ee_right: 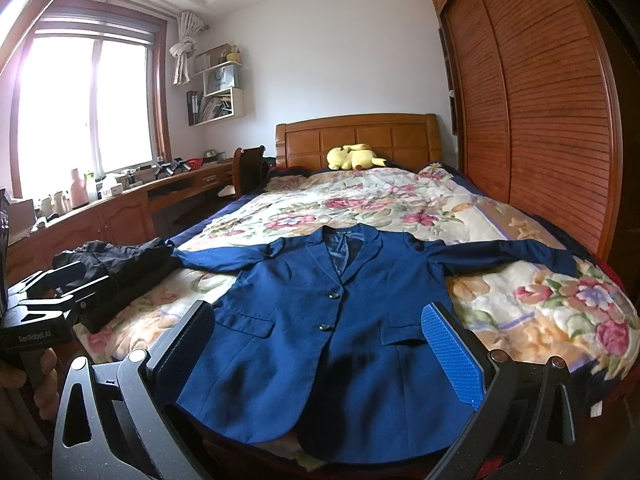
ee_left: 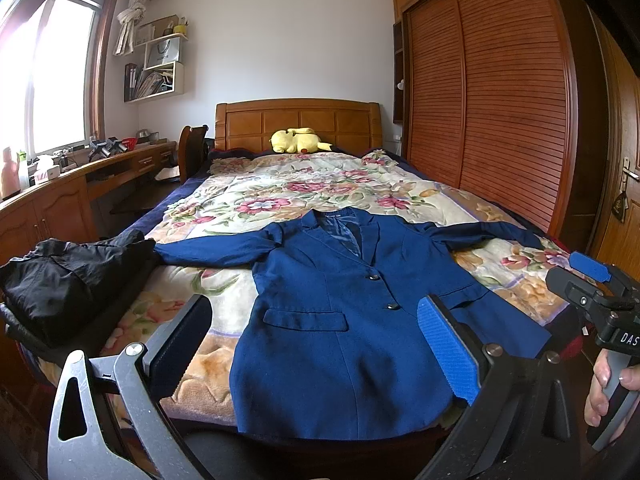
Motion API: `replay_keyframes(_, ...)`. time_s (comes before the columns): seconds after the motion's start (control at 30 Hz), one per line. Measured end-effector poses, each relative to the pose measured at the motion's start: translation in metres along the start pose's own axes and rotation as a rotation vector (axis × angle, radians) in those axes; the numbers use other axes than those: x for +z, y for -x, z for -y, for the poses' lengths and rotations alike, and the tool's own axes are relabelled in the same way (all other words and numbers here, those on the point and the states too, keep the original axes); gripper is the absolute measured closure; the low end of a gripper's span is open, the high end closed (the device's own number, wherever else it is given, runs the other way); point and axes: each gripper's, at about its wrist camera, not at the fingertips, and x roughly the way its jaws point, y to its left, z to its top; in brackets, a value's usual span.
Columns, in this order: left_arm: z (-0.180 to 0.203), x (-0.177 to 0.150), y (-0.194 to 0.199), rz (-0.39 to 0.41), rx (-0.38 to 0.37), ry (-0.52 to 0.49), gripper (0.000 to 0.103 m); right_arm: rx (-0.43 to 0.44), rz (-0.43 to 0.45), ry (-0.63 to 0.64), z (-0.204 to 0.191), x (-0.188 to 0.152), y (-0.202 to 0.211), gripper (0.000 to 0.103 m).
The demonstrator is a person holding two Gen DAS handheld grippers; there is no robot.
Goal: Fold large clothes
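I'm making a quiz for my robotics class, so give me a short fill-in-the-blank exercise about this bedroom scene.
1. The blue blazer lies spread flat on the ____ blanket.
2. Its front shows ____ dark buttons.
3. A ____ plush toy rests by the headboard.
4. The left gripper and right gripper are both ____.

Answers: floral; two; yellow; open

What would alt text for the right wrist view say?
A blue blazer lies face up, buttoned, sleeves spread, on a floral bedspread, framed by the open right tongs. Black clothing sits at its left; a yellow plush toy rests by the headboard.
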Motion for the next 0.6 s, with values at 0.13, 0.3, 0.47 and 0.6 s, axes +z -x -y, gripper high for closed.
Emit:
replay_keyframes(0.13,0.0000,-0.0001,-0.0001,0.001,0.000,-0.001,0.000,0.000,-0.001,-0.002,0.0004,0.0002,-0.0005,0.000)
replay_keyframes(0.3,0.0008,0.0000,0.0001,0.000,0.001,-0.001,0.000,0.002,-0.001,-0.002,0.0003,0.0000,-0.0003,0.000)
replay_keyframes(0.47,0.0009,0.0000,0.0002,0.001,0.000,-0.001,0.000,0.000,0.000,-0.002,0.0002,0.0000,-0.0004,0.000)
replay_keyframes(0.6,0.0038,0.0004,0.0027,0.003,0.002,-0.002,0.000,0.000,0.000,-0.001,0.0000,0.0000,-0.0002,0.000)
